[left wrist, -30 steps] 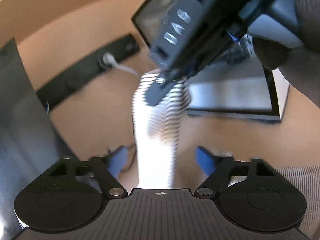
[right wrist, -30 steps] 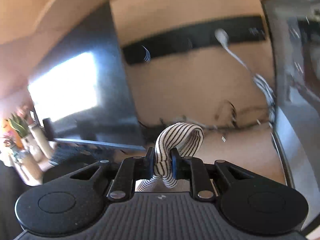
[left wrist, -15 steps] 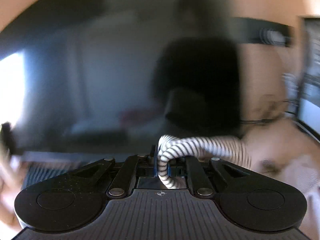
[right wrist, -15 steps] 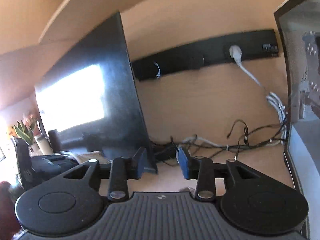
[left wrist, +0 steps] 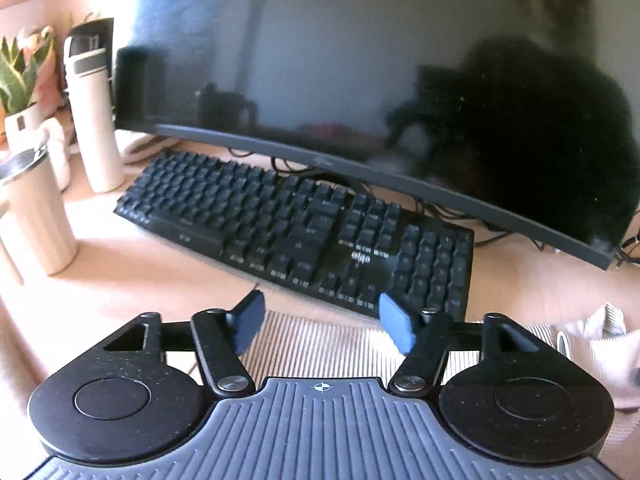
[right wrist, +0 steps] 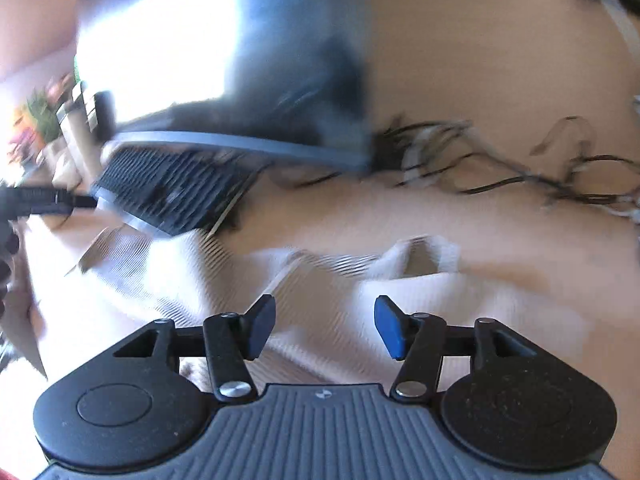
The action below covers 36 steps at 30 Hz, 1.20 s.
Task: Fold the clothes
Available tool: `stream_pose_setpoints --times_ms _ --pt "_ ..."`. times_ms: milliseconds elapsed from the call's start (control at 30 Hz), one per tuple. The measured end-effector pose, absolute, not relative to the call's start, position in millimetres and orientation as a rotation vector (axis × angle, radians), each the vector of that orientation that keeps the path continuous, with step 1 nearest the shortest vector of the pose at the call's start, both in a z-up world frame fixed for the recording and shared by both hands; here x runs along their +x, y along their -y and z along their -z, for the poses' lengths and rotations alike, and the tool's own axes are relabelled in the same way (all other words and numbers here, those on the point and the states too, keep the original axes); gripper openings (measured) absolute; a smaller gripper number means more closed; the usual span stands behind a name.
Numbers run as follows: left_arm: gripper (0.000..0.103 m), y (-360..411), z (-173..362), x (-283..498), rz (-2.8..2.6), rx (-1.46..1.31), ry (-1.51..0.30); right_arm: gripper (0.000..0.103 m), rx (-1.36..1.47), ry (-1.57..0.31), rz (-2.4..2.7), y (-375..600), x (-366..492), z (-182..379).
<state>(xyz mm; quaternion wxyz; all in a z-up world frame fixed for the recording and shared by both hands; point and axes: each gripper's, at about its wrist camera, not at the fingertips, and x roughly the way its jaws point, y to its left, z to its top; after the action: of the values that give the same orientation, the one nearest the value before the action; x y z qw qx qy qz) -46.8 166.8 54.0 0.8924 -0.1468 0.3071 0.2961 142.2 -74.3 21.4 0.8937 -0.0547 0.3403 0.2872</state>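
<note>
A white garment with thin dark stripes (left wrist: 320, 344) lies on the wooden desk in front of the keyboard, and part of it bunches at the right (left wrist: 592, 340). My left gripper (left wrist: 322, 326) hovers just above it, open, with nothing between the blue pads. In the blurred right wrist view the same striped garment (right wrist: 320, 292) spreads rumpled across the desk, with a raised fold at the far right. The right gripper (right wrist: 324, 326) is open over it and holds nothing.
A black keyboard (left wrist: 296, 224) and a dark monitor (left wrist: 360, 60) stand right behind the garment. Cream tumblers (left wrist: 36, 216), a tall bottle (left wrist: 96, 120) and a potted plant (left wrist: 20, 92) crowd the left. Loose cables (right wrist: 500, 176) trail along the desk's back.
Both grippers have let go of the striped cloth and opened. Both have swung down toward the desk, where the garment now lies.
</note>
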Motion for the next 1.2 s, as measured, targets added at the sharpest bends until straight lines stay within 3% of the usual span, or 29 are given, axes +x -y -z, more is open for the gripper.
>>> stream_pose_setpoints --times_ms 167,200,233,267,367,600,767,900,1033,1200 --pt "0.086 -143 -64 -54 -0.569 -0.312 -0.657 0.055 -0.265 -0.690 -0.603 18 147 8" --pt "0.089 -137 -65 -57 -0.553 -0.311 -0.663 0.051 -0.301 -0.695 -0.596 11 147 15" --pt "0.091 -130 -65 -57 -0.528 -0.313 -0.673 0.041 -0.318 -0.701 -0.589 10 145 20" --pt "0.093 -123 -66 -56 -0.496 -0.318 -0.685 0.022 -0.293 -0.720 -0.587 12 145 21" --pt "0.095 -102 -56 -50 -0.356 -0.373 -0.751 0.004 -0.169 -0.717 -0.569 39 141 1" --pt "0.095 -48 -20 -8 -0.122 -0.374 -0.871 0.003 0.000 -0.488 -0.265 180 116 -100" --pt "0.094 -28 -14 22 -0.049 -0.327 -0.892 0.003 -0.099 -0.289 0.000 258 70 -161" --pt "0.090 -19 -10 33 -0.039 -0.293 -0.909 0.004 -0.136 -0.354 0.003 271 47 -145" --pt "0.087 -17 -5 36 -0.046 -0.287 -0.930 0.006 -0.143 -0.532 -0.004 270 34 -91" --pt "0.072 -17 -5 36 -0.036 -0.270 -0.943 0.033 0.018 -0.664 -0.108 258 33 -46"
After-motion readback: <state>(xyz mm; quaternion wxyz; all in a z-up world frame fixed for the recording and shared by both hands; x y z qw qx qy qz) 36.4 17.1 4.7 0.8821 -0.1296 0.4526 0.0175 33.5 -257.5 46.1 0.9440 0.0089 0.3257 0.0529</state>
